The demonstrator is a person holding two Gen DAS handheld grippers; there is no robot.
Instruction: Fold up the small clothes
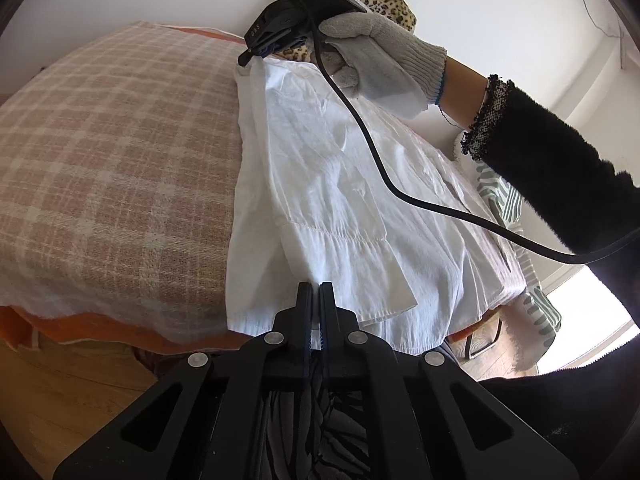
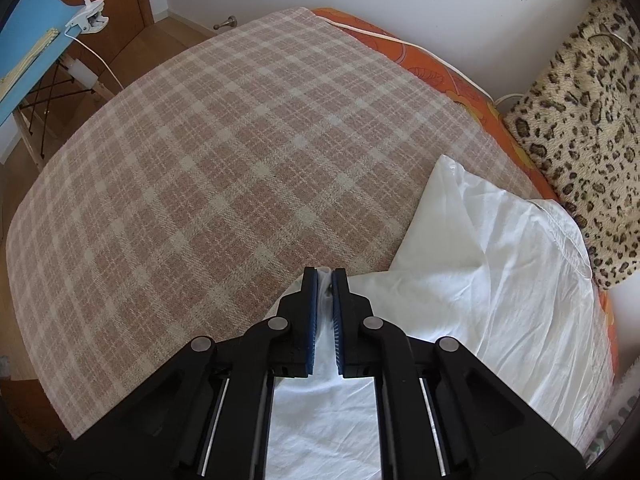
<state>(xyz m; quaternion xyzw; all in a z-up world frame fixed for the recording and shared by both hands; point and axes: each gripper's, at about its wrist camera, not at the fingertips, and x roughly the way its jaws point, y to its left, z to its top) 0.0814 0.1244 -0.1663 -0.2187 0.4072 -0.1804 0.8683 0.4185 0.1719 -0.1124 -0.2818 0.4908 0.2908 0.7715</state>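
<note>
White garment (image 1: 340, 184) spread on plaid blanket (image 1: 112, 168), beside leopard cushion (image 2: 580, 140). Left gripper (image 1: 315, 286) pinched shut on near hem, right gripper (image 2: 325, 274) clamped on far edge, probably a corner, ready to fold.

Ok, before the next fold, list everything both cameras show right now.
white garment: one, white, spread on the blanket's right part, pinched at two edges
plaid blanket: one, pink and cream, covering the bed
orange sheet: one, under the blanket, along the wall
leopard cushion: one, tan and black, against the wall beside the garment
striped cloth: one, green and white, beyond the garment's right edge
blue board: one, far left, white clip on it
left gripper: black, shut on the garment's near edge
right gripper: black, shut on the garment's far corner
gloved hand: one, grey, holding the right gripper
</note>
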